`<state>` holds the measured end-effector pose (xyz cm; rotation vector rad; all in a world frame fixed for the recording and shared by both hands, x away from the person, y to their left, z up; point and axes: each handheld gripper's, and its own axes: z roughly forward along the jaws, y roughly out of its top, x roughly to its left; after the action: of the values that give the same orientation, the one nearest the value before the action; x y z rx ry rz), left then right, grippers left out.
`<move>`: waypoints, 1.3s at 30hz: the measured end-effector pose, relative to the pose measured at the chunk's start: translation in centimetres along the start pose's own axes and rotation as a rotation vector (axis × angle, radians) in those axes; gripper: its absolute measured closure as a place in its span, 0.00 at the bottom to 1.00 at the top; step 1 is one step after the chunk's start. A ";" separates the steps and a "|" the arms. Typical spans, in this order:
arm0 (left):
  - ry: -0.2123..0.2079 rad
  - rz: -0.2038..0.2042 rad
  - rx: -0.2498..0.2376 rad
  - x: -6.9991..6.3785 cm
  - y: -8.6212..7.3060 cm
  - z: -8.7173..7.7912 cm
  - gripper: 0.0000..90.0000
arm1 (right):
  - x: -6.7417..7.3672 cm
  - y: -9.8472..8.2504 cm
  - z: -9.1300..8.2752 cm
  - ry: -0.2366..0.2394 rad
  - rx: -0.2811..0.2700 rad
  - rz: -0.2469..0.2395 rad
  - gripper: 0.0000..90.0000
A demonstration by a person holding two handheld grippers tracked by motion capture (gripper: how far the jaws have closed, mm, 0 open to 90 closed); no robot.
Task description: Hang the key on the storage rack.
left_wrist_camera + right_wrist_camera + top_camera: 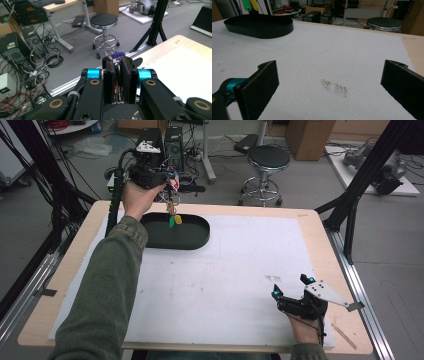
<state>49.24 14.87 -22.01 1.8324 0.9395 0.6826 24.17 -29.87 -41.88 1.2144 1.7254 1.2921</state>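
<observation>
1 black tray, 1 key bunch, approx 2 tags, 2 tools.

The left gripper is raised at the far end of an outstretched, green-sleeved left arm, its fingers clamped close together. The right gripper sits low near the person, held in the right hand, its fingers spread wide apart.

Keys hang above tray; stool behind table.

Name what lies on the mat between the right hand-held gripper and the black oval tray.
Nothing: in the high view, bare white mat separates the right hand-held gripper from the black oval tray, apart from a small dark smudge.
</observation>
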 end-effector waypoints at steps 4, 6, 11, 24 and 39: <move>0.007 0.003 0.019 -0.1 -0.3 1.1 0.91 | 0.0 0.0 -0.1 -0.003 0.003 0.002 0.01; 0.010 0.003 0.022 -0.1 -0.4 1.5 0.91 | -0.1 0.0 -0.1 -0.004 -0.005 0.004 0.01; 0.012 -0.007 0.017 -0.2 -0.6 2.2 0.91 | -0.1 0.0 -0.1 -0.005 -0.004 0.009 0.01; 0.048 0.014 0.018 -0.3 -1.2 4.2 0.90 | -0.1 0.0 0.0 0.006 -0.008 0.013 0.01; 0.030 0.027 0.024 -0.4 -2.0 6.2 0.90 | -0.3 -0.1 -0.3 -0.002 -0.006 0.022 0.01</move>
<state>53.16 12.05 -26.37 1.8628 0.9482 0.7204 24.02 -30.28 -41.89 1.2337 1.7099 1.3072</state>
